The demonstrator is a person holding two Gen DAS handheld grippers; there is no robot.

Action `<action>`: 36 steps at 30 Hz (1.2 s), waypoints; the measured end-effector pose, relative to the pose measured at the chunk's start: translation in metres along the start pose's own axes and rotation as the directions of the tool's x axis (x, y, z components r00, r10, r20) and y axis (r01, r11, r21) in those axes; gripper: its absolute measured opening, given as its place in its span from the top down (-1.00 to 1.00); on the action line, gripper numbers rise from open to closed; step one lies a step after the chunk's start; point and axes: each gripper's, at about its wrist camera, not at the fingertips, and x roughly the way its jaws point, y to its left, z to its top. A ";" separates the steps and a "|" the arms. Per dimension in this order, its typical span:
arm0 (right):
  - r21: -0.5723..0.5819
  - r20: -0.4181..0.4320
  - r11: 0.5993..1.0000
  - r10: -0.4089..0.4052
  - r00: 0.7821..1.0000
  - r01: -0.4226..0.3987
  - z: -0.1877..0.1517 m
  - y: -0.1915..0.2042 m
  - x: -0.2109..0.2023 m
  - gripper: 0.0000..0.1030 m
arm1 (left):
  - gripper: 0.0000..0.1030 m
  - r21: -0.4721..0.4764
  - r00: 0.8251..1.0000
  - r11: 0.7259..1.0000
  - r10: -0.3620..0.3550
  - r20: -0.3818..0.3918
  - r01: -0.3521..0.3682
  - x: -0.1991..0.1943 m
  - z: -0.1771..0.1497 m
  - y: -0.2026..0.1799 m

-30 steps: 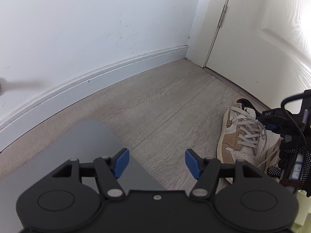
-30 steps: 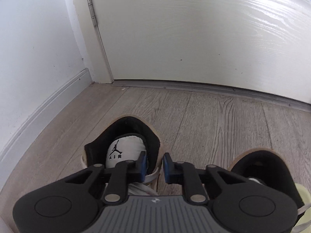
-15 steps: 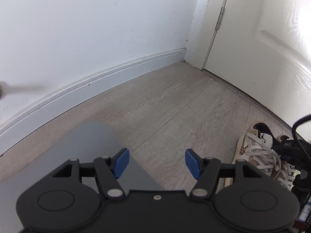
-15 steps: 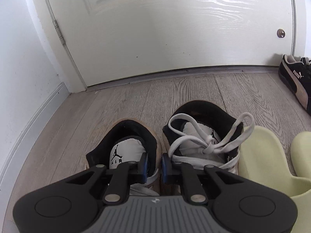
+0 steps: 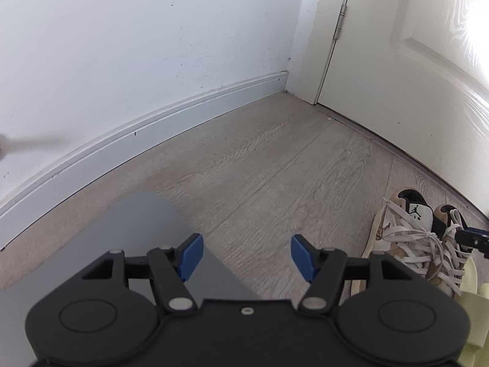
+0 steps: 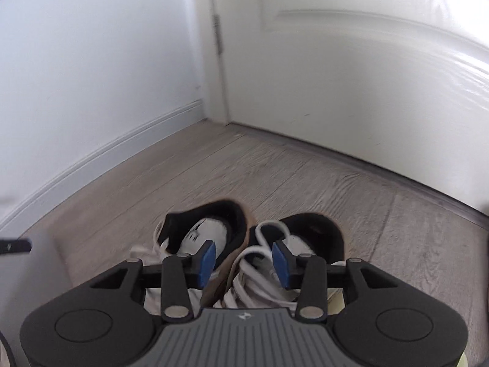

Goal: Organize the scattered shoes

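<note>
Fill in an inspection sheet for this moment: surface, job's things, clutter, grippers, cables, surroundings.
Surface: wood-look floor, bare toward the corner.
Job's things: two tan-and-white sneakers side by side near the door; pale yellow slides beside them.
Clutter: grey panel on the floor under the left tool.
Grippers: left tool open, nothing between its pads; right tool opening over the sneakers, pads off them, the sneakers' adjoining collars in the gap.
Cables: nothing seen.
Surroundings: white wall with skirting board; white door, shut, hinge on its left edge.
</note>
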 end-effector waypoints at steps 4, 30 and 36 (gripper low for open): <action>-0.039 -0.056 0.997 -0.064 0.996 0.062 -0.005 0.000 0.024 0.18 | -0.25 0.003 1.000 1.000 0.002 -0.003 -0.002 0.001 -0.001 -0.001; 0.287 -0.071 0.958 0.022 0.997 -0.001 -0.035 0.008 0.004 0.73 | -0.25 0.015 1.000 1.000 0.005 -0.024 -0.005 0.006 -0.003 -0.009; 0.229 -0.069 0.972 -0.026 0.997 0.042 -0.033 0.019 0.009 0.66 | -0.25 0.043 1.000 0.999 0.014 -0.028 -0.012 0.004 -0.004 -0.017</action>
